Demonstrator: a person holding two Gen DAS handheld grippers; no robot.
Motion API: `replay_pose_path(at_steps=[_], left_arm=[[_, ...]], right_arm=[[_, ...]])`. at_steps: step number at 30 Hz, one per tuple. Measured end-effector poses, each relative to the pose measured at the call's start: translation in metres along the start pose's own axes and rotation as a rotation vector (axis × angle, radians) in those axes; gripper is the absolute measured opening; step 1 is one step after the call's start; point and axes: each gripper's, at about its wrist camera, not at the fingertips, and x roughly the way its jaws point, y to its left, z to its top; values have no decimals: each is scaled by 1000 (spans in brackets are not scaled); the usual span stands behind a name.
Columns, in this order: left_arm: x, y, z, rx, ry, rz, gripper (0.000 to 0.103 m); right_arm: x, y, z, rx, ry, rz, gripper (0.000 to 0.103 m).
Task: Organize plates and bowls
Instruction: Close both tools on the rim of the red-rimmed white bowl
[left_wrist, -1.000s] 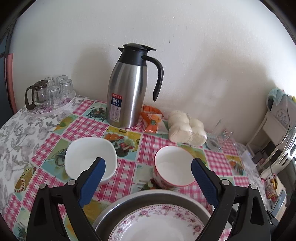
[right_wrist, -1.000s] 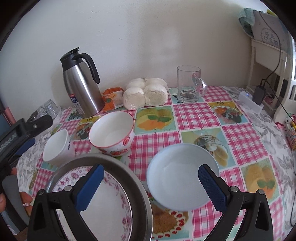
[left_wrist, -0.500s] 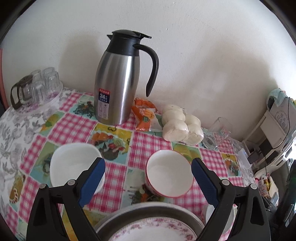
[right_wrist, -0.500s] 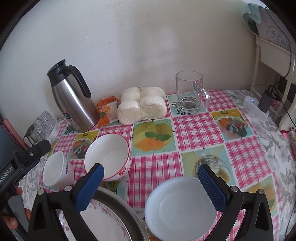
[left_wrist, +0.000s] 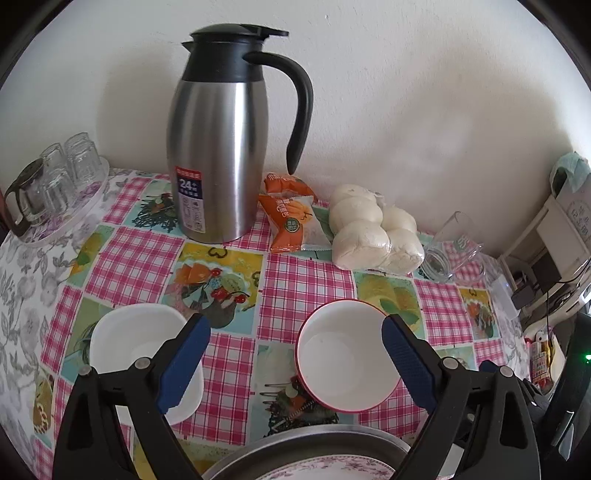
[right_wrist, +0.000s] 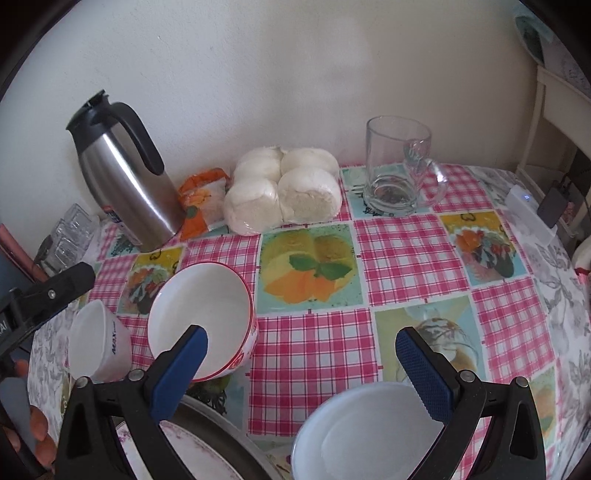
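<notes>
Both grippers, left gripper (left_wrist: 295, 354) and right gripper (right_wrist: 301, 367), hang spread wide and empty; the red-rimmed bowl (left_wrist: 347, 360) sits at 1 o'clock of the left, so I judge: lower straight, straddle 1 wall, close gently.

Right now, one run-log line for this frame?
phase: approach | left gripper: open, empty | right gripper: open, empty | red-rimmed bowl: on table, untouched | pale bowl: untouched

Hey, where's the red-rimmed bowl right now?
The red-rimmed bowl sits on the checked tablecloth, low and right of centre in the left wrist view, between the white square bowl and the left gripper's right finger.
</notes>
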Motion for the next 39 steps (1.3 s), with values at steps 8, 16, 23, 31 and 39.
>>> replay_pose_path(at_steps=[8, 16, 23, 31, 39], left_arm=[[28, -13, 2, 35, 84, 5, 78], [62, -19, -14, 43, 195, 67, 56], [89, -19, -25, 55, 277, 90, 37], [109, -13, -32, 52, 338, 92, 10], [113, -10, -38, 61, 361, 63, 7]], right_arm=[[28, 5, 2, -4, 63, 35, 85], [54, 16, -6, -24, 129, 65, 56], [68, 27, -3, -58, 164, 76, 45], [86, 45, -1, -92, 216, 91, 26], [97, 53, -4, -110, 252, 67, 21]])
